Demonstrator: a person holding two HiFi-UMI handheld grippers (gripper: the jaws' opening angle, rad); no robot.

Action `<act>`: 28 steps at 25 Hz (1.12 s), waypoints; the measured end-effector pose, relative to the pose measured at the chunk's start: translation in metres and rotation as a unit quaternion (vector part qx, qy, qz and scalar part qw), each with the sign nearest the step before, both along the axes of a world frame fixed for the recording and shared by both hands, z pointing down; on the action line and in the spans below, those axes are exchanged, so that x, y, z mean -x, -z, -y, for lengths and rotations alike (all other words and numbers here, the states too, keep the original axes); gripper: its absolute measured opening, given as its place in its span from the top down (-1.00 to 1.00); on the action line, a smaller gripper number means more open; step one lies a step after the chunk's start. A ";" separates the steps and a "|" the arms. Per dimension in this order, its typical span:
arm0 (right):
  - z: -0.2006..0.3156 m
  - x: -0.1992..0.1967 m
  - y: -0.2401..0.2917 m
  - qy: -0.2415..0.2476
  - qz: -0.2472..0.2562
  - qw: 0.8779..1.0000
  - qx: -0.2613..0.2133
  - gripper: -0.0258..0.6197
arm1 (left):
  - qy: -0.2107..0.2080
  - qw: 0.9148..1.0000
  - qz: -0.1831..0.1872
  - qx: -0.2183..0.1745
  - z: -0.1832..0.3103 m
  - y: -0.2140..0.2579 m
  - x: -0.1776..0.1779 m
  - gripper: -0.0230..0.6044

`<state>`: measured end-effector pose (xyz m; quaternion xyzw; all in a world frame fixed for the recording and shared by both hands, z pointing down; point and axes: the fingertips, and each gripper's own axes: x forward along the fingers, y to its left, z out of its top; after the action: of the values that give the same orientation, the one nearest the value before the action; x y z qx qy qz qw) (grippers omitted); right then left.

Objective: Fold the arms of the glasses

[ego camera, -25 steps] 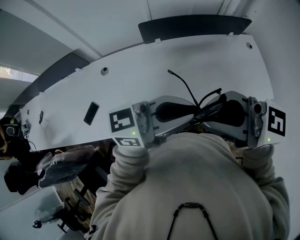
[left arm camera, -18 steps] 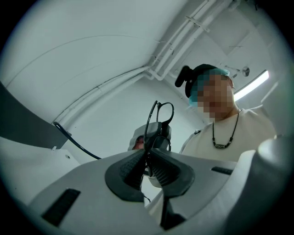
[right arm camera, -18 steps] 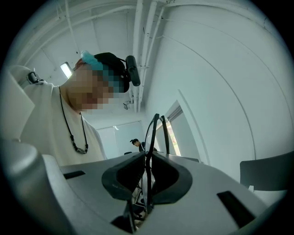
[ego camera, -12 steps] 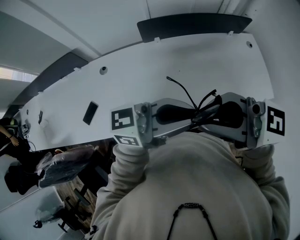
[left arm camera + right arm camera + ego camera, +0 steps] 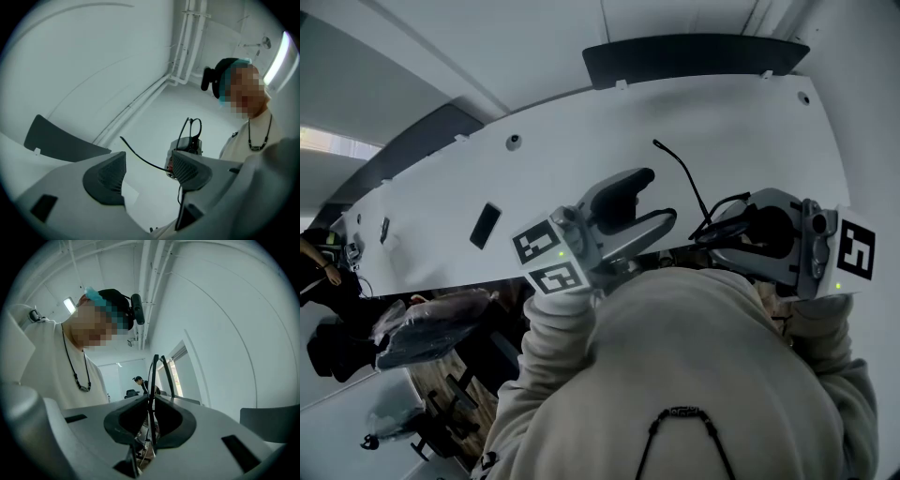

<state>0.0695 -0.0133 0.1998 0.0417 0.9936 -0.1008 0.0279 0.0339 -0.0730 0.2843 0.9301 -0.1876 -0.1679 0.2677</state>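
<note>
left gripper (image 5: 147, 167) just opened, empty; right gripper (image 5: 151, 416) clamps glasses (image 5: 153, 380) over table (image 5: 722, 122) edge.

Grey plastic two-jaw left gripper (image 5: 656, 197), marker cube at rear: tilted slightly upward, jaws just opened wide, nothing pressed between them. Matching right gripper (image 5: 151, 416): level, jaws clamped on thin black-framed glasses (image 5: 153, 380). Beige sleeves (image 5: 553, 323) cover both forearms.

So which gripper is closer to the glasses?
Right. The right gripper is shut on the glasses. The left gripper sits apart, to their left in the head view; its jaws have just been opening and grip nothing.
</note>
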 end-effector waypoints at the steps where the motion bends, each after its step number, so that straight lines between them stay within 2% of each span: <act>1: -0.003 0.001 0.002 0.003 0.004 1.000 -0.002 0.73 | 0.010 1.000 0.000 0.005 0.002 -0.002 0.004 0.01; 8: -0.020 0.008 0.008 0.046 0.023 0.999 -0.007 0.73 | 0.063 0.997 -0.023 0.026 0.018 -0.003 0.020 0.01; 15: -0.030 0.004 0.002 0.082 0.013 0.997 0.002 0.73 | 0.107 0.994 0.001 0.031 0.034 -0.001 0.026 0.02; 16: -0.030 0.004 0.001 0.083 0.011 0.997 0.005 0.73 | 0.118 0.993 0.008 0.025 0.035 0.000 0.030 0.13; 17: -0.030 0.004 0.000 0.082 0.008 0.997 0.007 0.73 | 0.127 0.992 0.013 0.017 0.035 0.002 0.033 0.65; 18: -0.030 0.004 -0.002 0.080 0.003 0.997 0.010 0.73 | 0.132 0.991 0.016 0.008 0.034 0.005 0.034 0.77; 22: -0.031 0.004 -0.005 0.080 -0.001 0.997 0.018 0.73 | 0.124 0.992 0.029 -0.018 0.028 0.013 0.031 0.81; 28: -0.031 0.003 -0.007 0.083 -0.011 0.996 0.035 0.73 | 0.115 0.993 0.018 -0.030 0.024 0.023 0.026 0.82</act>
<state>0.0668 0.0177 0.2072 0.1221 0.9829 -0.1375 0.0100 0.0081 -0.0966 0.2612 0.9126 -0.2932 -0.1866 0.2155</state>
